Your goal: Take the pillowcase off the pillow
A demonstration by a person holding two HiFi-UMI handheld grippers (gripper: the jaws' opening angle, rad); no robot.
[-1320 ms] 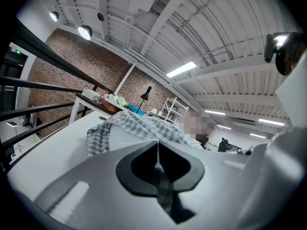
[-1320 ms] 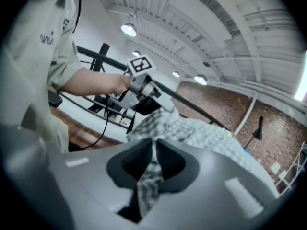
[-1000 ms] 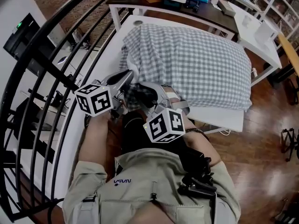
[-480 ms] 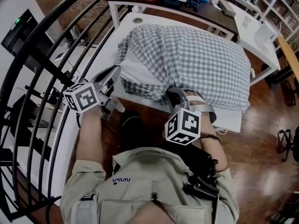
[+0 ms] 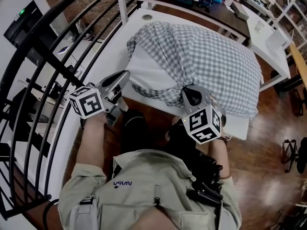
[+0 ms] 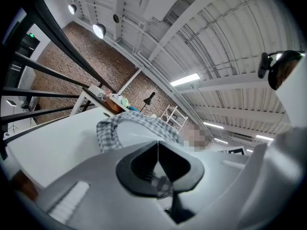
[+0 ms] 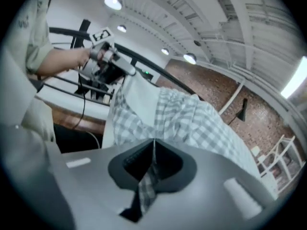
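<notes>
A pillow in a grey-and-white checked pillowcase (image 5: 211, 61) lies on a white table (image 5: 144, 20). At the near left end the case gapes and the bare white pillow (image 5: 146, 71) shows. My left gripper (image 5: 125, 75) is at the left side of that opening, shut on a bit of checked cloth (image 6: 163, 183). My right gripper (image 5: 188, 91) is at the near edge of the opening, shut on a strip of the pillowcase (image 7: 152, 174). In the right gripper view the cloth (image 7: 192, 119) runs up from the jaws past the white pillow (image 7: 141, 99) to the left gripper (image 7: 129, 72).
A black railing (image 5: 57, 66) curves along the left beside the table. A dark desk (image 5: 192, 6) with clutter stands behind, and a white desk (image 5: 268, 37) at the back right. Wooden floor (image 5: 273, 128) lies to the right. My torso is close to the table's near edge.
The two grippers have drawn apart, the left one to the left and the right one to the right. The right jaws have shut on the cloth. The opening has widened and bared the white pillow.
</notes>
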